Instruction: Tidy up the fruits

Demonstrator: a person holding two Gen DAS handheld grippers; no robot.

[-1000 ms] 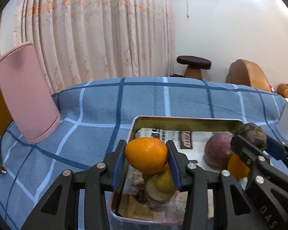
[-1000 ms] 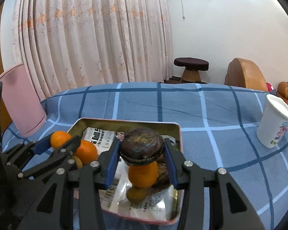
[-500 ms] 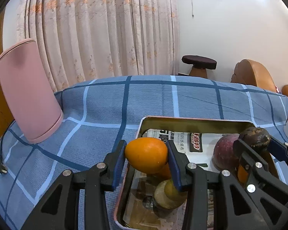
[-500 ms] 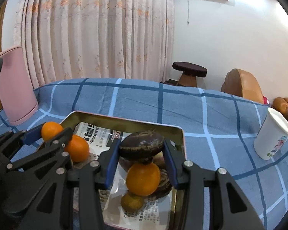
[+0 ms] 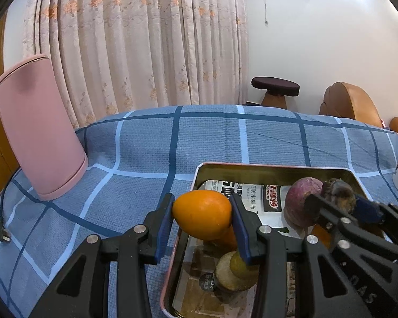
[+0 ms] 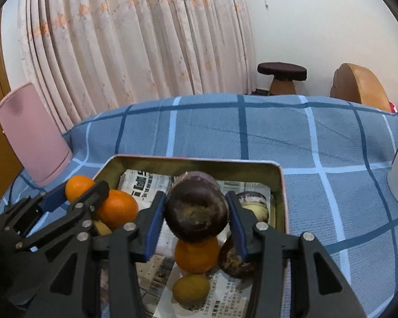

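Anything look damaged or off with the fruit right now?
The dark fruit in the right hand-held gripper looks shrivelled, with a sunken, brownish face. The orange in the left hand-held gripper looks sound.

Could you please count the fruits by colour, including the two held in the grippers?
Orange fruits: 3
Dark purple fruits: 4
Yellow fruits: 2
Total: 9, as far as the right wrist view shows
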